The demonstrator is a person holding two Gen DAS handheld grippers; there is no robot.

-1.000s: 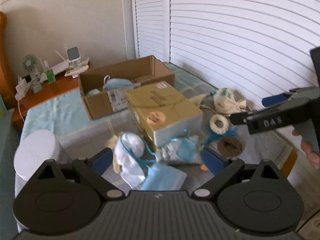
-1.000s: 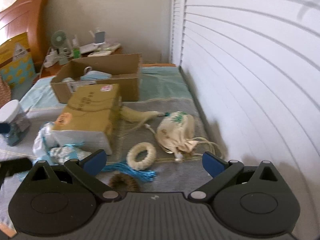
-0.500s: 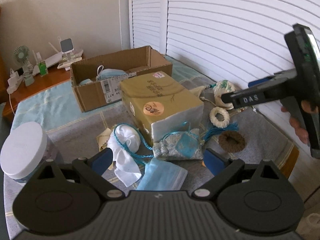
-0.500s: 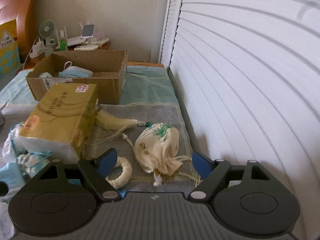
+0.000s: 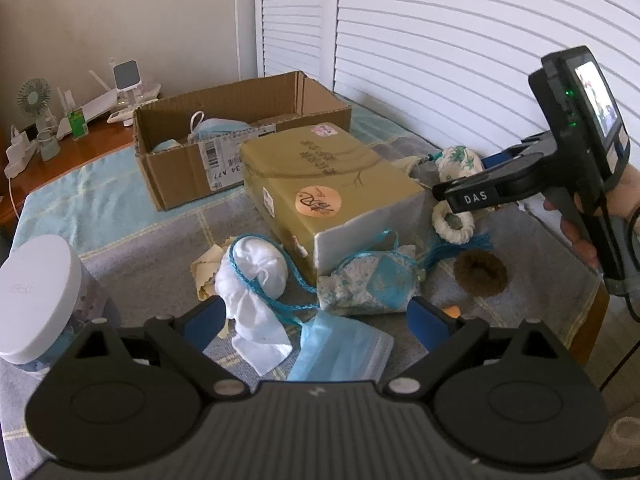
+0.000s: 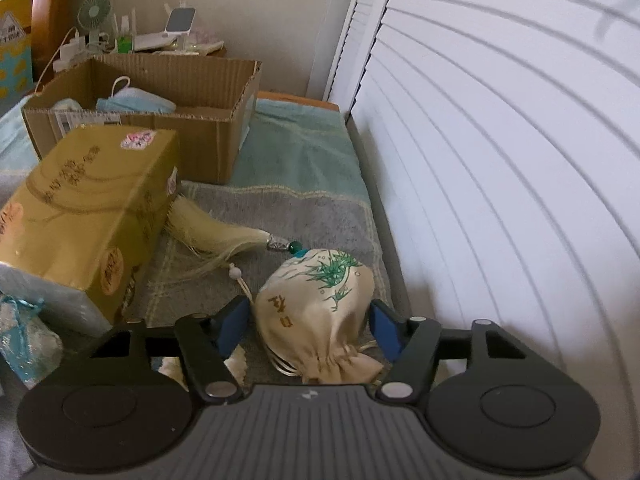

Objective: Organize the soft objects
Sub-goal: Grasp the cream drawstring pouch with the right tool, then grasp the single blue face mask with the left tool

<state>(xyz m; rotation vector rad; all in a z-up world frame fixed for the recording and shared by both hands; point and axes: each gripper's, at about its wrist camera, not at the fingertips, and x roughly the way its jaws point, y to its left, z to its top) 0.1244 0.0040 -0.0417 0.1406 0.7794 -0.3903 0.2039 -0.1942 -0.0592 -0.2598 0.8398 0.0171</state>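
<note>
**Pouch being bracketed, most soft items still loose**

Progress is judged to be early. Two blue face masks [image 6: 134, 102] are already lying inside the open cardboard box [image 6: 208, 136] at the far end of the surface, and the rest is still being left scattered on the grey-and-teal cloth [image 6: 304, 152]; whether a bed or a desk lies under it cannot be told.

The cream drawstring pouch [image 6: 316, 312], printed with green bamboo leaves, is being straddled by the right tool [image 6: 310, 326]. Its jaws have just been closing around the pouch, yet a sliver of gap is being kept at each blue pad [image 6: 234, 322], so no grip is judged made. The left tool [image 5: 318, 320] is being held spread apart and empty above a blue mask [image 5: 340, 350], a white cloth bundle [image 5: 256, 272] looped in turquoise cord, and a pale blue patterned sachet [image 5: 370, 286].

Also waiting to be sorted are a cream ring [image 5: 454, 222], a brown scrunchie [image 5: 480, 272] and a cream tassel [image 6: 216, 234]. A gold carton [image 5: 328, 184] and a white-lidded jar [image 5: 38, 292] are standing among them.

"DAS" is being shown on the right tool's finger. "34 A77" is being read beside a barcode on the cardboard box. The gold carton's printed characters and its round orange sticker are too small to be made out.
</note>
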